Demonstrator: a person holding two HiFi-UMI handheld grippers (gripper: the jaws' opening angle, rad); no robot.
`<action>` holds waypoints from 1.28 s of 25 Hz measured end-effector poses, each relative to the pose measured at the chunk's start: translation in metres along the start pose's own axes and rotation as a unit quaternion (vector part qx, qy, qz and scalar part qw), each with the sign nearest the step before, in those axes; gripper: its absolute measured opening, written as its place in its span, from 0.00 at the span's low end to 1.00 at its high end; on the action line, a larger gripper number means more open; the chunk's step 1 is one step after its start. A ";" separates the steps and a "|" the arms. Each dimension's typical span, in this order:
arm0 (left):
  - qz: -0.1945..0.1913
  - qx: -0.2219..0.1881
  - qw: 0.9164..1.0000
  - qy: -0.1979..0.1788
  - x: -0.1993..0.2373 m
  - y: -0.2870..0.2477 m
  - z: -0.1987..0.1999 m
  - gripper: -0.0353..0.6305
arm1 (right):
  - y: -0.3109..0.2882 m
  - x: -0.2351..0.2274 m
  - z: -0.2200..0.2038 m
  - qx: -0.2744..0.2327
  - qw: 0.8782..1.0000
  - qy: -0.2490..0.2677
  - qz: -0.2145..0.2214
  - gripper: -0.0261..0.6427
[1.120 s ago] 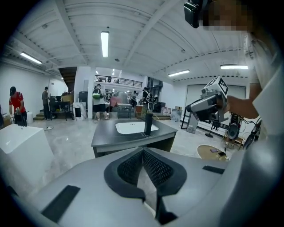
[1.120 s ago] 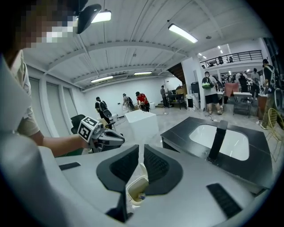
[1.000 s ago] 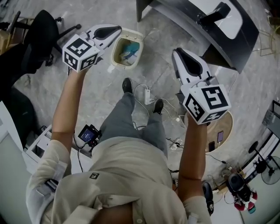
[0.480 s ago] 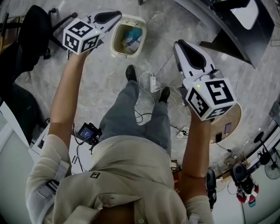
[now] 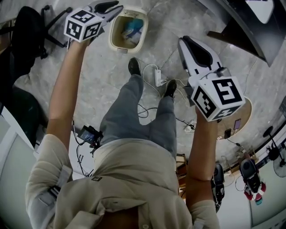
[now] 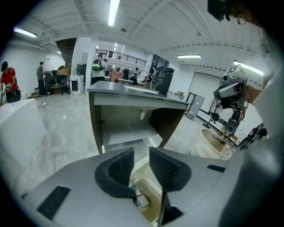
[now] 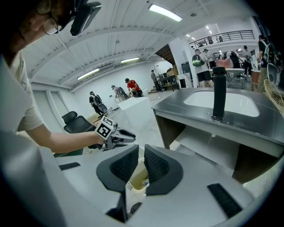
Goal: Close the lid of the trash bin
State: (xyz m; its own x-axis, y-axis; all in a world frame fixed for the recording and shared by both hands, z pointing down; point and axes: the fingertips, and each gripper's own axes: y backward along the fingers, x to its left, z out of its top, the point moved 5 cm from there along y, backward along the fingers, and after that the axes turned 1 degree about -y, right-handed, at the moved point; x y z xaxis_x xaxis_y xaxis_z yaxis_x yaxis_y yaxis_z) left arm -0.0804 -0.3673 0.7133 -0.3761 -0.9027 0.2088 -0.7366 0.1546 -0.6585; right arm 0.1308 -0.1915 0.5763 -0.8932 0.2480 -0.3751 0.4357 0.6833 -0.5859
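**Both arms out above the open bin**

My left gripper (image 5: 112,6) reaches forward and tilts down. Its fingers have just been spreading, with nothing between them. My right gripper (image 5: 182,41) tilts down too, its fingers a narrow gap apart and empty. The trash bin (image 5: 128,29) stands on the floor below my left gripper, mouth up and long axis pointing away from me. I cannot make out its lid.

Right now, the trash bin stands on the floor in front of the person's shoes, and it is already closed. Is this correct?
Not quite. The trash bin stands on the floor in front of the shoes, but it is open: the head view looks straight into it and shows rubbish inside.
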 end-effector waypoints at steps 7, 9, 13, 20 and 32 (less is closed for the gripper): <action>0.002 0.024 1.000 0.010 0.013 -0.032 -0.026 0.31 | -0.008 -0.013 -0.024 0.017 1.000 -0.015 -0.007 0.08; 0.003 0.029 0.999 0.014 0.017 -0.038 -0.032 0.31 | -0.011 -0.016 -0.029 0.021 1.000 -0.018 -0.009 0.08; 0.012 0.038 0.999 0.025 0.026 -0.049 -0.044 0.30 | -0.016 -0.022 -0.037 0.028 0.999 -0.023 -0.011 0.08; 0.010 0.027 0.999 0.038 0.029 -0.048 -0.049 0.29 | -0.025 -0.018 -0.044 0.034 0.999 -0.027 -0.009 0.08; -0.005 0.037 0.998 0.045 0.001 -0.029 -0.080 0.27 | -0.037 -0.012 -0.049 0.047 0.999 -0.022 0.006 0.08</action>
State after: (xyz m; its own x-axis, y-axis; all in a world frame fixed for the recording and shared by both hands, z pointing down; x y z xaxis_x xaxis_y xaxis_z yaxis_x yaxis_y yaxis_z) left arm -0.1040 -0.3408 0.7906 -0.4208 -0.8639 0.2769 -0.6984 0.1137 -0.7066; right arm 0.1198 -0.1858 0.6376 -0.8833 0.2240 -0.4119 0.4564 0.6121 -0.6458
